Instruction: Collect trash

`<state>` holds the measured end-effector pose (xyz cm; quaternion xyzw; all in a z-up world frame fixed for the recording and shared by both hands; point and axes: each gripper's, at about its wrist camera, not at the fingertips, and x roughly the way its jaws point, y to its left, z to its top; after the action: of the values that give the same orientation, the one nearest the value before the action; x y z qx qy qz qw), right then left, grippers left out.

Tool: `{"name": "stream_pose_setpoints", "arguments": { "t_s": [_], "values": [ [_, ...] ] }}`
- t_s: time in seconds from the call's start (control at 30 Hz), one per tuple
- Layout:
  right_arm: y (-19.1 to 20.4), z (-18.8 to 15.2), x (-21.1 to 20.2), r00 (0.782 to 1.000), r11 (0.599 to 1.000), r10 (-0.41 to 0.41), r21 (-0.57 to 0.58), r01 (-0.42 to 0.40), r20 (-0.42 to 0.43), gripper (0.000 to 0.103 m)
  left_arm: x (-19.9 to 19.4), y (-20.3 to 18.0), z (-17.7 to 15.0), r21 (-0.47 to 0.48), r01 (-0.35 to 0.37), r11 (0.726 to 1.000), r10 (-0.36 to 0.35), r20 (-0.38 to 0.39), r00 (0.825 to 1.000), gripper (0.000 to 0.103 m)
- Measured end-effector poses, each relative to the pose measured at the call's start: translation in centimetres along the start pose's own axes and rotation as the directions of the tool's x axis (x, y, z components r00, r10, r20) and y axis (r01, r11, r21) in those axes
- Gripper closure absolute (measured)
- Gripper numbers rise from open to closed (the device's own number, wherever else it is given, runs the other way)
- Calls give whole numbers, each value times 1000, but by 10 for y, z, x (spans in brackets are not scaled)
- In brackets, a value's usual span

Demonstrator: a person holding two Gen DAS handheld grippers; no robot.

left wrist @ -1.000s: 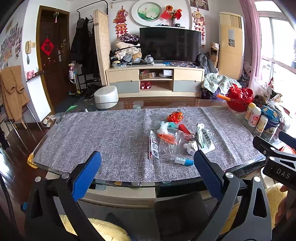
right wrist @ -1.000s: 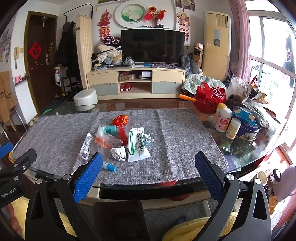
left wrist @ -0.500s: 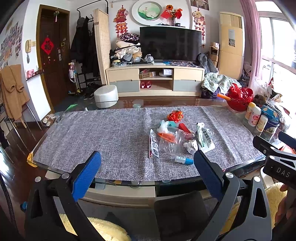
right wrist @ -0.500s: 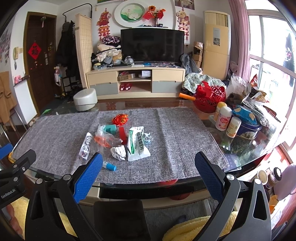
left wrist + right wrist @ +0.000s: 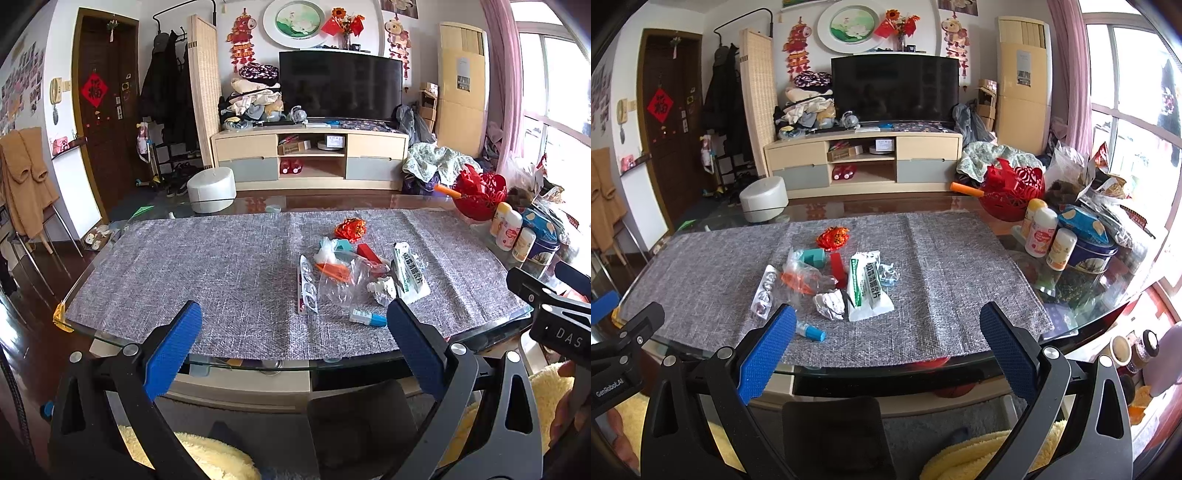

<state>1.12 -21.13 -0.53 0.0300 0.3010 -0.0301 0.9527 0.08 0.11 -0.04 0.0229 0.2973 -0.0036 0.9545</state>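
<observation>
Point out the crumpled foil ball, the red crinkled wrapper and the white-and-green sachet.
crumpled foil ball [image 5: 830,303], right wrist view, its middle.
red crinkled wrapper [image 5: 833,236], right wrist view, its centre.
white-and-green sachet [image 5: 867,286], right wrist view, printed face.

I see a small heap of trash on the grey cloth: a crinkly red foil wrapper [image 5: 833,236] at the back, a white packet with green writing [image 5: 867,287] lying flat, a crumpled silver foil ball [image 5: 830,303] touching it, and a little blue tube [image 5: 812,333] in front.
</observation>
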Motion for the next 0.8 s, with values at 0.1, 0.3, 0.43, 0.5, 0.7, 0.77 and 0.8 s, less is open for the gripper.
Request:
{"name": "stream_pose_setpoints", "arguments": {
  "t_s": [0.1,0.3,0.43,0.5,0.7,0.77,0.8],
  "values": [
    [-1,-1,6,1000,1000,-26,-14,26,-1,3,6,1,-2,-1,-4,1000,4,-15,1000,8],
    [-4,-4,29,998,1000,16,11,-16,-68,3,31,4,-5,2,-2,1000,2,-67,998,8],
    [-4,-5,51,991,998,55,30,-52,-119,3,52,6,-6,14,-3,1000,5,-100,995,8],
    [-2,-5,65,987,999,37,13,-35,-157,3,63,9,-5,17,-8,1000,10,-118,993,8],
    [-5,1,105,978,1000,25,19,-21,-205,3,104,15,-1,28,-10,1000,15,-179,984,8],
    [-10,4,123,971,998,49,44,-40,-232,3,120,17,0,26,-12,1000,17,-202,979,8],
    [-9,5,133,967,998,58,47,-47,-250,3,128,18,1,21,-8,1000,12,-217,976,8]
  ]
}}
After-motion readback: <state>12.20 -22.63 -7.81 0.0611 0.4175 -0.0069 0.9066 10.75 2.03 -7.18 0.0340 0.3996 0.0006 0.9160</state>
